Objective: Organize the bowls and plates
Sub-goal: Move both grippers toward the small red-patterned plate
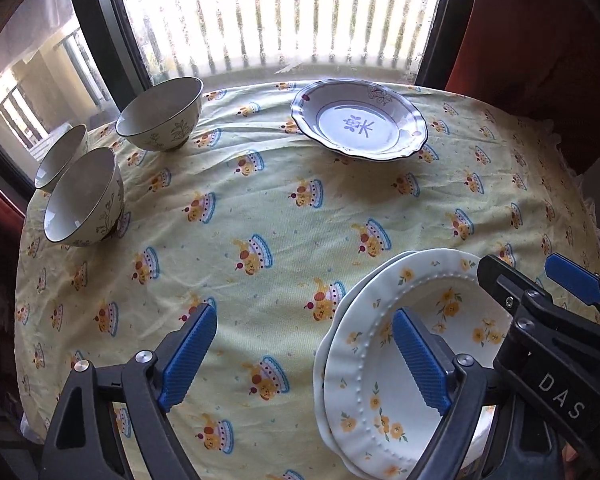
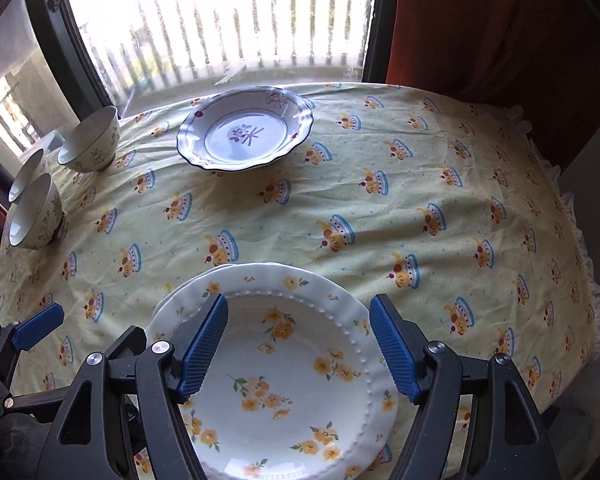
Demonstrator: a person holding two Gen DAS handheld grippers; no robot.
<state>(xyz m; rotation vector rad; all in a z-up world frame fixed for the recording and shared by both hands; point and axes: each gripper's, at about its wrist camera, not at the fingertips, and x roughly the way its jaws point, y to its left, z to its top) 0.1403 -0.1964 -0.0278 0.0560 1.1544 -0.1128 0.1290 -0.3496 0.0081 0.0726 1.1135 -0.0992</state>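
Observation:
Two white plates with yellow flowers (image 1: 364,384) (image 2: 292,364) lie stacked at the near edge of the table. My right gripper (image 2: 298,302) (image 1: 528,276) hangs open just above the stack, its blue pads apart and holding nothing. To the left of the stack, my left gripper (image 1: 302,316) stands open over bare cloth; one of its fingers (image 2: 40,326) shows in the right wrist view. A scalloped, dark-rimmed deep plate (image 1: 360,120) (image 2: 246,132) sits at the far side. Three cream bowls (image 1: 160,116) (image 1: 84,200) (image 1: 60,156) stand upright at the far left.
A yellow patterned tablecloth (image 1: 260,208) (image 2: 380,208) covers the round table, with a frilled edge at the right. A bright window with railings (image 1: 280,20) runs behind the table. A red curtain (image 2: 480,20) hangs at the far right.

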